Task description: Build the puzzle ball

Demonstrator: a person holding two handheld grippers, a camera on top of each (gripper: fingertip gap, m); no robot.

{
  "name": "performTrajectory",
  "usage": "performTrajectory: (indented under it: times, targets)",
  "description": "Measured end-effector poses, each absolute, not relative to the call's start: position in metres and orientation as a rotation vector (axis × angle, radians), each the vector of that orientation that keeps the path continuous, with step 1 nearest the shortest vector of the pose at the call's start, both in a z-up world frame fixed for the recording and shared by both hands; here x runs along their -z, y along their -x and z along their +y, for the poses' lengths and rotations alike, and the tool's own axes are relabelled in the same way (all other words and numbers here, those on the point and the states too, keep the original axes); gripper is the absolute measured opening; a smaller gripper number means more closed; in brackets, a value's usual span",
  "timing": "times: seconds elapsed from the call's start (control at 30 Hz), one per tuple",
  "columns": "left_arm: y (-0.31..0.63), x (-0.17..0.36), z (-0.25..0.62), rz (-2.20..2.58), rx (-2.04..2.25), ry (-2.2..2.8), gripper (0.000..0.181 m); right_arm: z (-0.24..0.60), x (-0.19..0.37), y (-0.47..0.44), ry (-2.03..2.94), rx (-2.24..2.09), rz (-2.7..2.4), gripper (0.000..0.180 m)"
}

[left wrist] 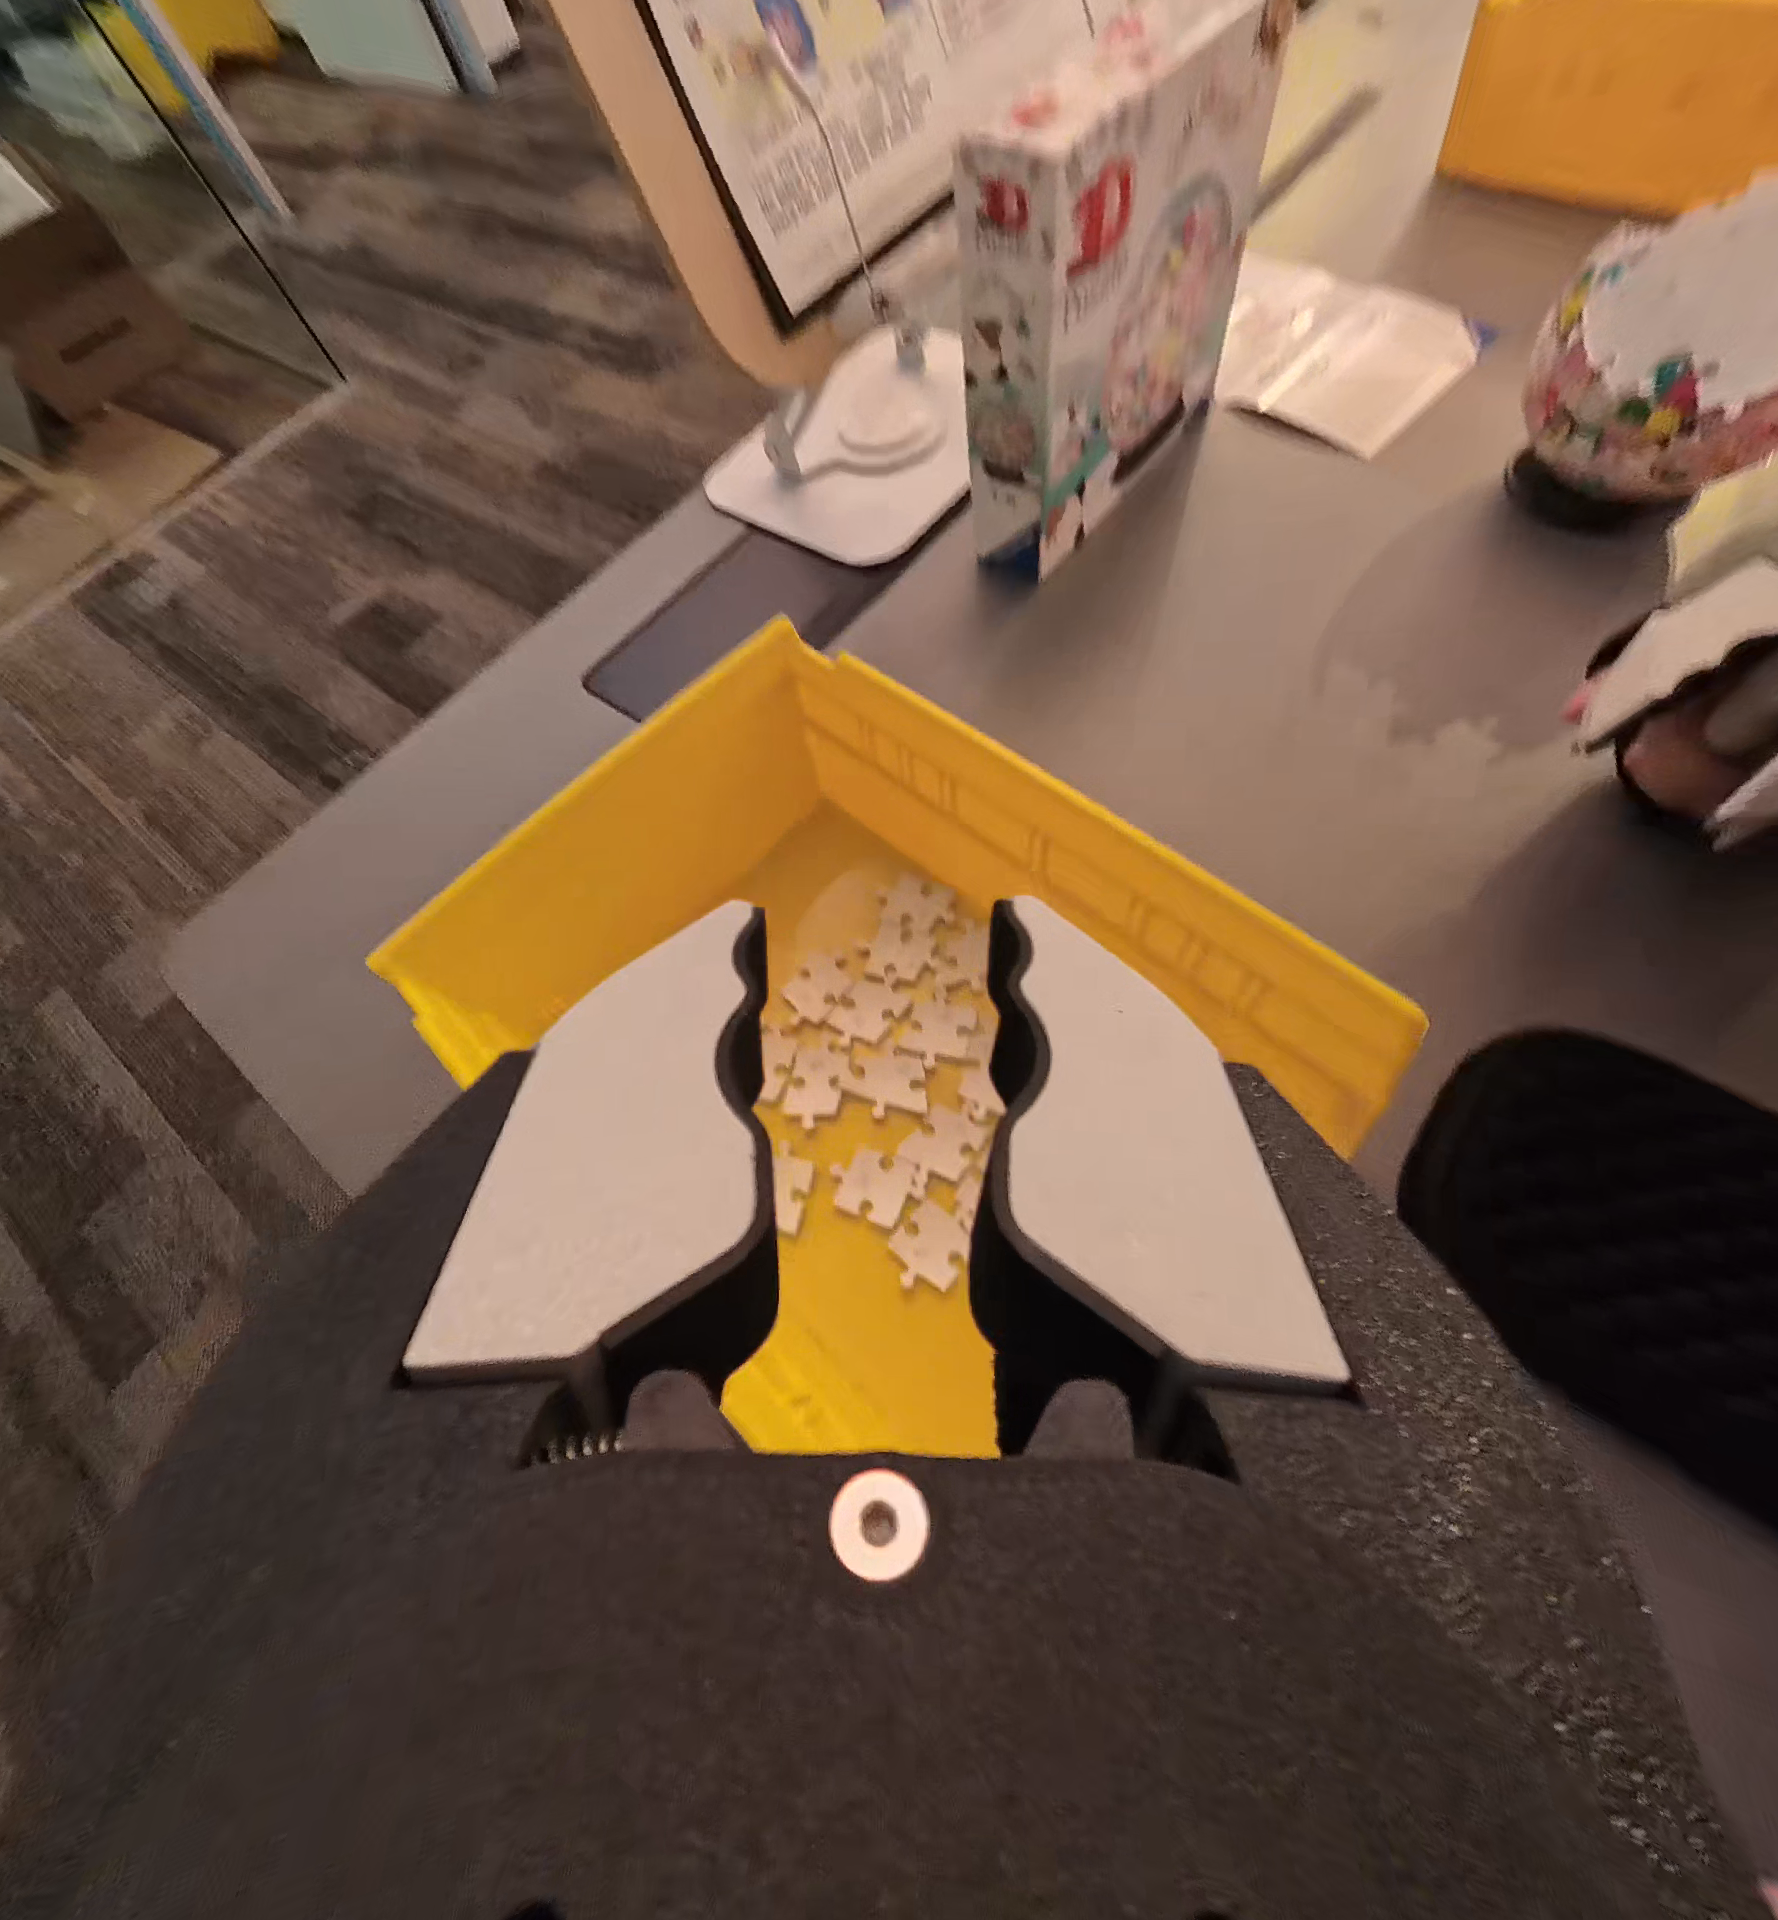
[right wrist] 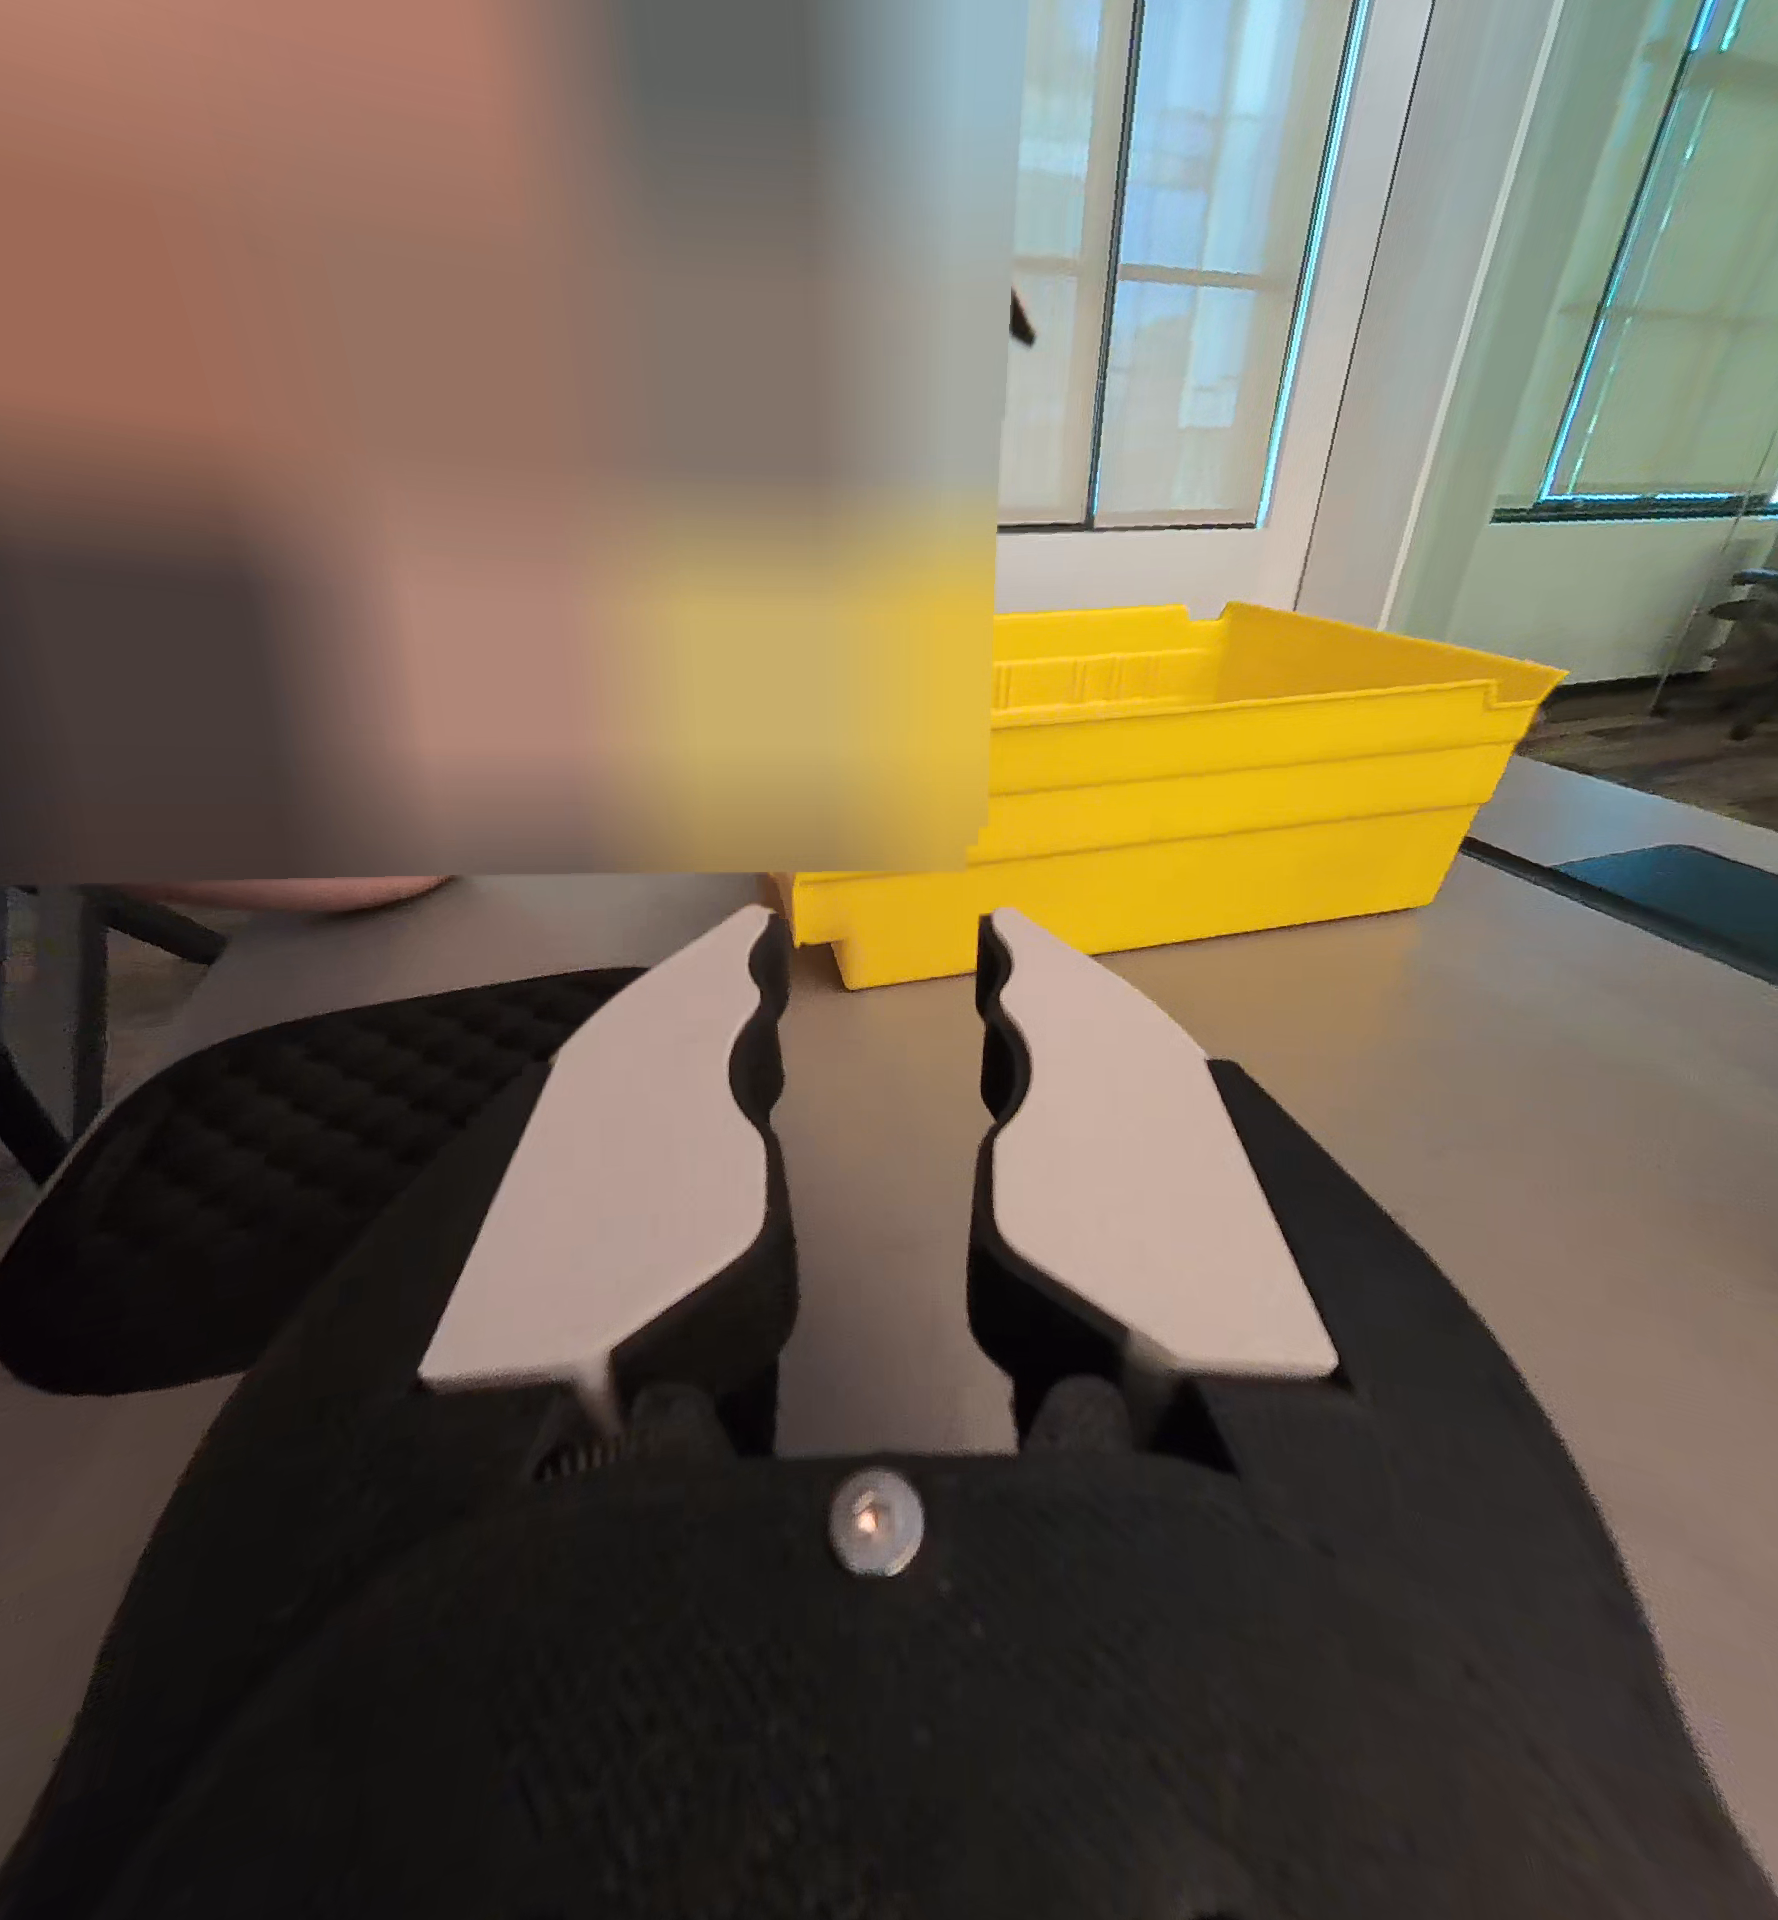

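Both claws held apart, nothing gripped

The left claw (left wrist: 877, 914) was seen over loose puzzle pieces (left wrist: 880, 1049) in a yellow bin (left wrist: 656, 852); the half-built puzzle ball (left wrist: 1685, 384) (on the table (left wrist: 1176, 665)) was missed by the right view, where the right claw (right wrist: 877, 920) was shown.

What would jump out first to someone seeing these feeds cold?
The bright yellow bin near the table edge, loose white puzzle pieces on its floor, the open left claw poised above them. Then the half-built puzzle ball on its dark stand, far right. The right claw hangs open, empty, facing another yellow bin.
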State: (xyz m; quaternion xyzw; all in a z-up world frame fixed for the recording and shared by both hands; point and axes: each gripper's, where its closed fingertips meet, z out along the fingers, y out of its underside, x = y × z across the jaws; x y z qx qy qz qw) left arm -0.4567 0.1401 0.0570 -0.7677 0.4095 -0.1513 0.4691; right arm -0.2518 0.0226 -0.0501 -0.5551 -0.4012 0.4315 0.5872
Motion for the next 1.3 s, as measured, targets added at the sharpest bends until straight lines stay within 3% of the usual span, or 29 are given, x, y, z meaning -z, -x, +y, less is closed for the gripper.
performTrajectory:
  times: [0.3,0.77,1.3]
  targets:
    - [0.460,0.014,0.126,1.281,0.248,2.201,0.032,0.021,0.046,0.248,1.265,-1.053,-0.923,0.039]
    - [0.470,0.053,0.129,1.313,0.165,2.433,0.028,0.022,0.046,0.248,1.274,-1.095,-0.911,0.039]
    - [0.485,0.041,0.165,1.068,0.045,2.430,0.027,0.023,0.046,0.248,1.279,-1.114,-0.904,0.039]
